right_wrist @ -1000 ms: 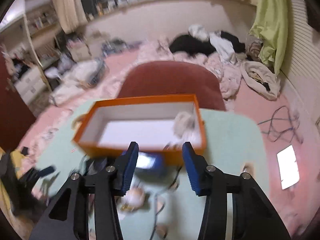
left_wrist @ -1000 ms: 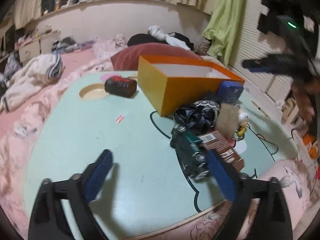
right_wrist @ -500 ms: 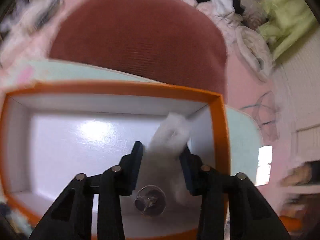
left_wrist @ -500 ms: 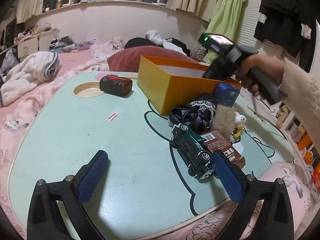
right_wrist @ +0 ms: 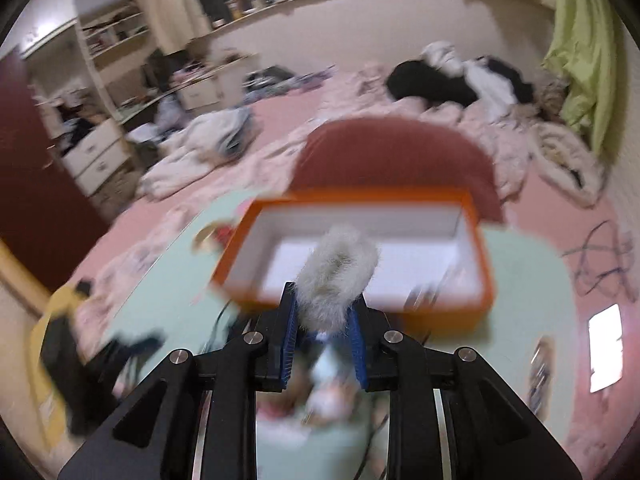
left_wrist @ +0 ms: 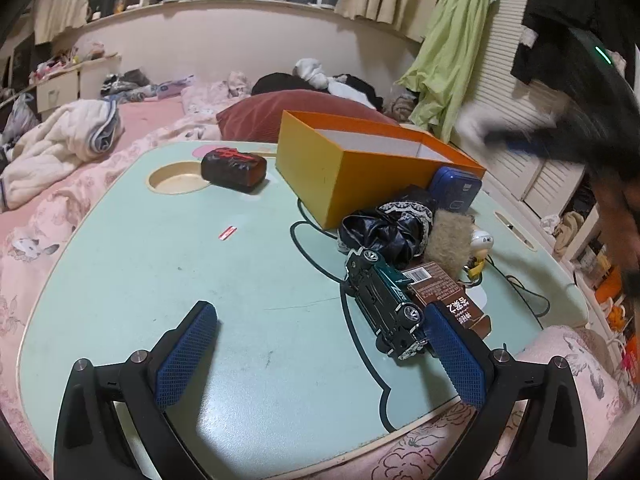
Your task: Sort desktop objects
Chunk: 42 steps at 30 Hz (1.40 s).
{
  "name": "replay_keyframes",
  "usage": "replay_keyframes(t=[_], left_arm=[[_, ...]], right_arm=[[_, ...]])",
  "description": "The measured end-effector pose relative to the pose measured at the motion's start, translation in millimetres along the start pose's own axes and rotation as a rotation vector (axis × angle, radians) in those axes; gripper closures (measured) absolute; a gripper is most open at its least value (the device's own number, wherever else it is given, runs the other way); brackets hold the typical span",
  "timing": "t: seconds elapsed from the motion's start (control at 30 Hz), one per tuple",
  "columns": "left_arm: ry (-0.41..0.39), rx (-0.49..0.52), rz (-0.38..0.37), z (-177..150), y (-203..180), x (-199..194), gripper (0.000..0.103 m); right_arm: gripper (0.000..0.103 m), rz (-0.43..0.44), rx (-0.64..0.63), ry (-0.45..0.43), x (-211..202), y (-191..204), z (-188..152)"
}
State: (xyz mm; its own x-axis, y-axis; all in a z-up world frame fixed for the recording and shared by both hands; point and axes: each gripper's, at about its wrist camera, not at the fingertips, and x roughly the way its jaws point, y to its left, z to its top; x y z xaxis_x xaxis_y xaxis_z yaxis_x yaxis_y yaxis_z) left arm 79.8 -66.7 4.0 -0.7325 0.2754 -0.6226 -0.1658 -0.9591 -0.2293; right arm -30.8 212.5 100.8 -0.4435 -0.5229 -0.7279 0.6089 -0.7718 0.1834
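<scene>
My right gripper (right_wrist: 322,322) is shut on a white fluffy pompom (right_wrist: 334,276), held in the air in front of the open orange box (right_wrist: 400,304). In the left wrist view the orange box (left_wrist: 340,168) stands on the green table (left_wrist: 160,272), and the right gripper (left_wrist: 516,140) is a blur above its right end. My left gripper (left_wrist: 316,344) is open and empty, low over the table's near side. Beside its right finger lie a dark green toy car (left_wrist: 384,304) and a brown packet (left_wrist: 444,292).
A black scrunchie (left_wrist: 388,228), a tan fur piece (left_wrist: 450,240), a blue case (left_wrist: 456,188) and a small figure (left_wrist: 482,244) crowd by the box. A dark red-marked block (left_wrist: 234,166) sits by a round cup recess (left_wrist: 176,178). A black cable (left_wrist: 524,284) runs right.
My right gripper closed on the white pompom inside the box and lifted it up and back out. My left gripper stayed open in about the same place.
</scene>
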Motion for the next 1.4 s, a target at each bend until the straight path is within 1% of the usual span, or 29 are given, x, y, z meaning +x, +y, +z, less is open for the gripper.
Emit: replay_keyframes(t=[0.07,0.17,0.2,0.23,0.3,0.33,0.37,0.43,0.47,0.5,0.53,0.57,0.6,0.73,0.8,0.83,0.87,0.9,0.97,1.03,1.07,1.13,1.17,1.2,1.23,1.27,1.3,1.33,1.4], left_arm=[[-0.016,-0.027,-0.038,5.6,0.4,-7.3,0.000],[-0.084,-0.057,-0.095,19.5,-1.4,-25.5,0.000],[-0.097,-0.061,-0.100,25.7,-2.6,-29.5,0.000],[-0.098,-0.062,-0.096,34.0,-4.5,-31.5,0.000],[-0.089,-0.058,-0.079,49.6,-9.3,-31.5,0.000],[-0.091,-0.059,-0.076,55.8,-11.3,-31.4,0.000],[-0.092,-0.059,-0.078,64.0,-14.2,-30.9,0.000],[-0.081,-0.061,-0.077,73.7,-18.0,-29.0,0.000],[-0.071,-0.066,-0.073,81.3,-22.5,-25.9,0.000],[-0.062,-0.067,-0.075,87.5,-26.7,-23.4,0.000],[-0.048,-0.065,-0.079,93.8,-31.3,-20.3,0.000],[-0.023,-0.058,-0.079,103.2,-38.5,-13.4,0.000],[0.010,-0.045,-0.074,114.4,-47.8,-4.4,0.000],[0.130,0.027,-0.061,154.1,-86.7,35.7,0.000],[0.222,0.045,-0.108,173.5,-108.7,63.9,0.001],[0.265,0.043,-0.133,181.1,-117.2,78.6,0.004],[0.314,0.042,-0.145,188.4,-125.1,96.7,0.012],[0.360,0.046,-0.136,192.7,-133.1,114.1,0.017],[0.449,0.044,-0.107,197.2,-143.4,151.5,0.038],[0.527,-0.001,-0.118,197.0,-146.1,185.5,0.047],[0.563,-0.043,-0.126,194.6,-144.5,203.1,0.052],[0.574,-0.083,-0.155,191.6,-144.3,217.4,0.053],[0.571,-0.084,-0.171,190.2,-146.3,222.1,0.053],[0.570,-0.071,-0.164,187.5,-148.7,225.7,0.054],[0.577,-0.054,-0.141,184.7,-151.1,230.2,0.060],[0.600,-0.037,-0.124,178.4,-152.2,236.8,0.084],[0.619,-0.044,-0.144,173.9,-151.4,239.5,0.087],[0.633,-0.076,-0.190,168.0,-149.8,240.9,0.087],[0.605,-0.069,-0.199,166.6,-146.1,235.4,0.089]], right_arm=[[0.077,0.022,-0.003,0.034,-0.1,1.8,-27.1],[0.076,0.064,0.037,0.044,8.7,-4.7,-59.5],[0.072,0.063,0.041,0.041,12.0,-3.2,-67.4],[0.068,0.039,0.031,0.034,16.3,0.6,-75.7],[0.035,-0.051,0.018,0.021,24.7,0.7,-85.0],[0.032,-0.134,0.025,0.023,30.3,-0.5,-90.0],[0.032,-0.162,0.039,0.031,31.8,-2.5,-92.5],[0.032,-0.189,0.059,-0.005,20.4,-6.1,-96.2],[0.029,-0.198,0.061,-0.012,16.3,-6.7,-97.5],[0.022,-0.211,0.057,-0.001,14.1,-8.4,-100.6],[0.018,-0.225,0.041,0.026,18.1,-8.9,-103.3],[0.013,-0.256,0.007,0.029,19.1,-8.1,-107.9],[0.011,-0.276,-0.007,0.036,19.6,-7.7,-107.8],[0.011,-0.279,0.009,0.026,21.4,-11.1,-109.3],[0.011,-0.270,0.016,0.017,20.6,-10.6,-113.0],[0.011,-0.259,0.023,0.011,21.0,-12.7,-113.7],[0.011,-0.253,0.027,0.008,21.2,-14.3,-115.3],[0.011,-0.247,0.030,0.004,20.7,-15.4,-115.1],[0.011,-0.242,0.033,-0.002,20.7,-10.9,-120.5],[0.011,-0.238,0.037,-0.007,20.2,-7.8,-122.9],[0.011,-0.236,0.040,-0.009,20.0,-8.0,-123.6],[0.011,-0.225,0.047,-0.016,18.4,-8.3,-125.5],[0.011,-0.221,0.050,-0.019,17.9,-8.9,-125.8],[0.011,-0.217,0.052,-0.022,17.5,-9.5,-125.6],[0.011,-0.216,0.054,-0.023,17.8,-8.8,-125.7],[0.011,-0.214,0.054,-0.024,17.9,-9.2,-125.7],[0.011,-0.214,0.054,-0.024,18.2,-8.7,-126.0],[0.011,-0.212,0.056,-0.025,18.4,-8.8,-126.2],[0.011,-0.203,0.063,-0.030,18.0,-9.0,-126.7]])
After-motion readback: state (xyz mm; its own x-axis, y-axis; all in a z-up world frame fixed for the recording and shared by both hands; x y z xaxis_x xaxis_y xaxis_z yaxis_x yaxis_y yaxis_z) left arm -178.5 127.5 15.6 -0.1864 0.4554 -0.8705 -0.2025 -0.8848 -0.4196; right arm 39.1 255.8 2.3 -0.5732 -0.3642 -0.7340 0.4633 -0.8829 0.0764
